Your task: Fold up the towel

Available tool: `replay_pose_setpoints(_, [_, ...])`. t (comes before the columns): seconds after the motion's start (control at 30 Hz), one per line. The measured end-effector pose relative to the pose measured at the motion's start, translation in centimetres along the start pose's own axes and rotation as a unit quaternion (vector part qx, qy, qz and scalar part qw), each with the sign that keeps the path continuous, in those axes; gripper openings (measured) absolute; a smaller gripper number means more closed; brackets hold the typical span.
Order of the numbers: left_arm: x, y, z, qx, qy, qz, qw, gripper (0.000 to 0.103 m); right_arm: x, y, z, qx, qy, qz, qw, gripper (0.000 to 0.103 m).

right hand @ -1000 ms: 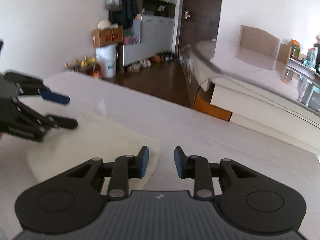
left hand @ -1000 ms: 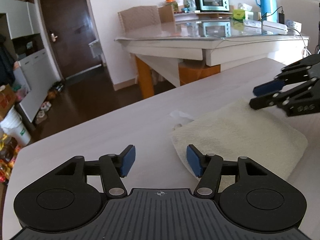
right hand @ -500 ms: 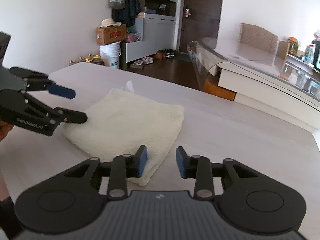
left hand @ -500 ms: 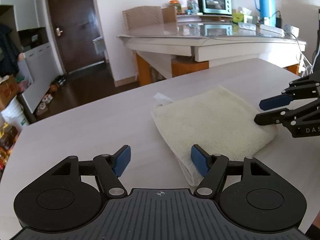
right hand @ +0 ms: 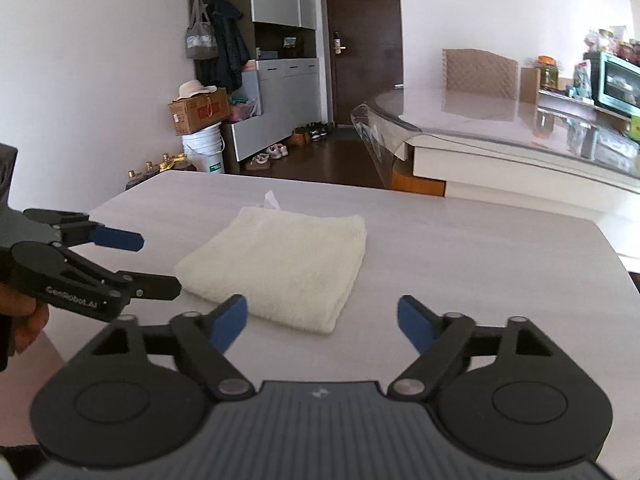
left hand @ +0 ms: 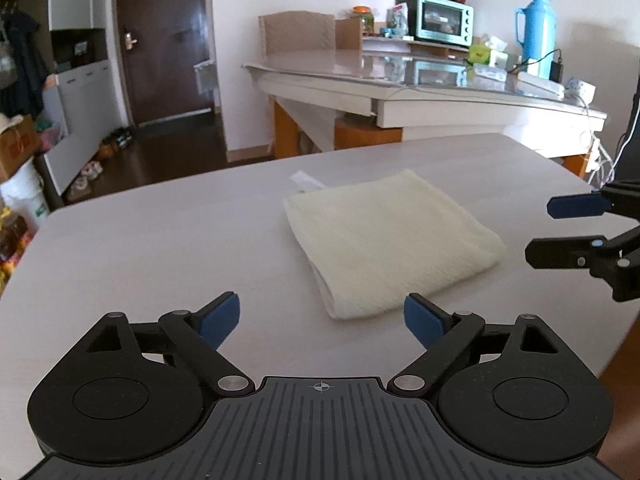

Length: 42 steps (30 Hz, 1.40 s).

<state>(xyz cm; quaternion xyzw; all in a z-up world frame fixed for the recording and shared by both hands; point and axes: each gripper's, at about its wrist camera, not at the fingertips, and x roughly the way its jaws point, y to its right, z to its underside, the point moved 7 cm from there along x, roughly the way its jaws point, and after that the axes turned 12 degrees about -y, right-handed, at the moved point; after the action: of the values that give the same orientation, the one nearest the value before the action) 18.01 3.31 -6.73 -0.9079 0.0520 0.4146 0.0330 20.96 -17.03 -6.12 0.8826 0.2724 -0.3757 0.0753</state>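
Cream towel (left hand: pixel 390 240) lies folded on the table (left hand: pixel 160 248); left claw (left hand: pixel 322 320) and right claw (right hand: pixel 322 320) both spread.

A lived-in home, in its dining area. A glass-topped dining table (left hand: pixel 420 80) carries a mint-green toaster oven (left hand: pixel 440 26) and a blue thermos jug (left hand: pixel 536 28), with a quilted beige chair back (left hand: pixel 296 32) behind it. By the dark brown entrance door (right hand: pixel 360 40), shoes (right hand: pixel 276 152) lie on the dark wood floor, and a coat and grey bag (right hand: pixel 200 40) hang on hooks beside grey cabinets (right hand: pixel 280 92).
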Motion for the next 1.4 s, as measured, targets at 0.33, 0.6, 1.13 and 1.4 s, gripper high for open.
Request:
replay_pose_setpoints(0.33, [-2.9, 0.1, 2.3, -0.035, 0.014, -0.024, 0.999, 0.103, -2.4, -0.8, 2.6, 0.029, -0.012, 0.017, 0.999, 0.102])
replay_pose_setpoints(0.6, [-5.6, -0.2, 3.0, -0.059, 0.023, -0.017, 0.9979, 0.103, -4.7, -2.6, 3.4, 0.03, -0.005, 0.018, 0.999, 0.102])
replay_pose_setpoints(1.13, [-9.3, 1.6, 5.4, -0.047, 0.024, -0.026, 0.9983, 0.103, -8.2, -4.7, 4.9, 0.029, 0.004, 0.023, 0.999, 0.103])
replay_pose_setpoints(1.4, [-9.9, 2.3, 5.4, -0.036, 0.031, -0.033, 0.9984, 0.103, -8.6, -5.1, 4.6, 0.025, 0.008, 0.024, 0.999, 0.103])
